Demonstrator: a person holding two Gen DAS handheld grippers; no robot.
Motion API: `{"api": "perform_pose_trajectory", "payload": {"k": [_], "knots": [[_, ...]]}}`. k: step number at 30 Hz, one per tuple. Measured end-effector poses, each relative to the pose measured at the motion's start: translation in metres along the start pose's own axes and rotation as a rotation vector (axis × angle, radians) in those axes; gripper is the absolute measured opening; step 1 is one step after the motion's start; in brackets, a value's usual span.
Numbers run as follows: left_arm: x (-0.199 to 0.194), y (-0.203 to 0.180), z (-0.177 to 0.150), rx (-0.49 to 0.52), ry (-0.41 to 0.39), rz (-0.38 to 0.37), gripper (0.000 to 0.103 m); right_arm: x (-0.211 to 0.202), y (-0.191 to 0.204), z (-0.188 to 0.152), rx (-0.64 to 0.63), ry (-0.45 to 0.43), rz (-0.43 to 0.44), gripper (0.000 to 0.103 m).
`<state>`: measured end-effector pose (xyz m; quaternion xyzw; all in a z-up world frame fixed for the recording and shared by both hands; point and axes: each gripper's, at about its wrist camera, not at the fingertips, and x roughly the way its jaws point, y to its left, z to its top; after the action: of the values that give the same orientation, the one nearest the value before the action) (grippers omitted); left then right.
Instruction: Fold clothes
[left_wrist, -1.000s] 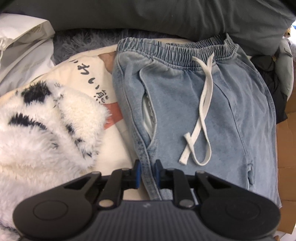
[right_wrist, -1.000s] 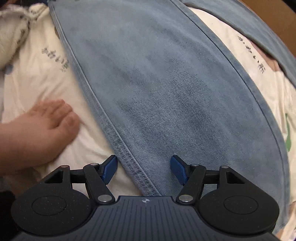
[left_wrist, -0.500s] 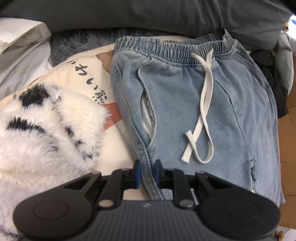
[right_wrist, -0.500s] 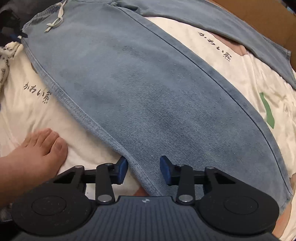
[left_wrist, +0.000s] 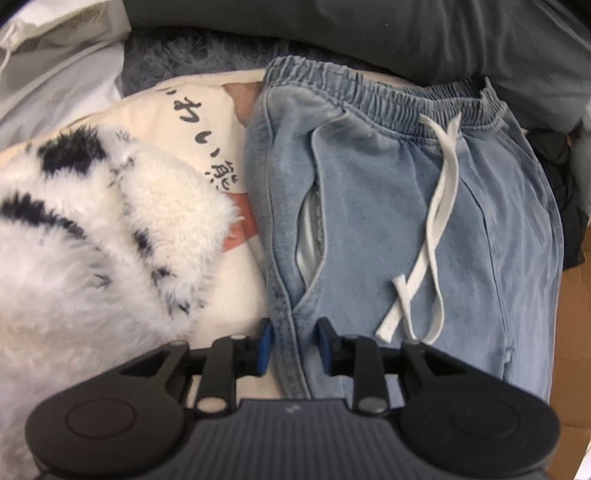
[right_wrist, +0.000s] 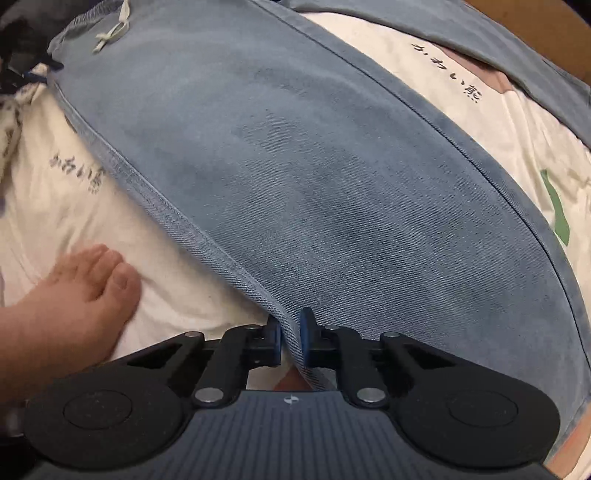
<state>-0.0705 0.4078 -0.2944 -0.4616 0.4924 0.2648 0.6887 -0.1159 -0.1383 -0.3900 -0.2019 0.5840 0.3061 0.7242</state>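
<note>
Both pointed steeply down. Right hand-held gripper (right_wrist: 290, 341) just closed, clamping jeans (right_wrist: 314, 177) side seam. Left hand-held gripper (left_wrist: 293, 345) just opening, seam between pads, unpinched.

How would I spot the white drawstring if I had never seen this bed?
Find the light blue denim trousers spread on the cream printed bedding. At their gathered elastic waistband, a flat white drawstring hangs down the front in a loop. Unlike the fluffy white black-spotted blanket beside them, it is a thin smooth ribbon.

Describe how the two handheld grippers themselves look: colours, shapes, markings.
The left gripper and right gripper look alike: matte black linkage arms with silver pivot pins, round black discs either side, a ribbed dark grey body bearing a small pale logo, and blue pads.
</note>
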Motion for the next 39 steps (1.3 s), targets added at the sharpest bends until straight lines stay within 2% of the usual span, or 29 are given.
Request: {"api": "perform_pose_trajectory", "payload": {"k": [3, 8, 12, 15, 20, 27, 30, 39], "knots": [[0.004, 0.003, -0.001, -0.038, -0.026, -0.031, 0.027, -0.008, -0.008, 0.0, 0.049, -0.009, 0.027, 0.007], [0.001, 0.004, -0.006, -0.017, -0.069, -0.071, 0.017, -0.019, -0.007, -0.001, 0.075, -0.011, 0.027, 0.006], [-0.008, 0.008, -0.008, -0.024, -0.091, -0.125, 0.015, -0.027, -0.006, 0.001, 0.087, -0.02, 0.021, 0.005], [-0.011, 0.006, -0.008, -0.018, -0.084, -0.12, 0.013, -0.033, -0.01, 0.005, 0.098, -0.029, 0.02, 0.005], [-0.021, -0.011, -0.004, 0.014, -0.085, -0.083, 0.012, -0.046, -0.012, 0.007, 0.11, -0.042, 0.007, 0.003], [-0.043, -0.032, 0.011, 0.057, -0.108, -0.125, 0.01, -0.066, -0.018, 0.013, 0.156, -0.092, -0.008, 0.003], [-0.06, -0.036, 0.001, 0.082, -0.12, -0.141, 0.01, -0.073, -0.02, 0.014, 0.17, -0.113, -0.013, 0.003], [-0.063, -0.083, 0.002, 0.125, -0.146, -0.177, 0.01, -0.095, -0.032, 0.031, 0.218, -0.164, -0.053, 0.002]]}}
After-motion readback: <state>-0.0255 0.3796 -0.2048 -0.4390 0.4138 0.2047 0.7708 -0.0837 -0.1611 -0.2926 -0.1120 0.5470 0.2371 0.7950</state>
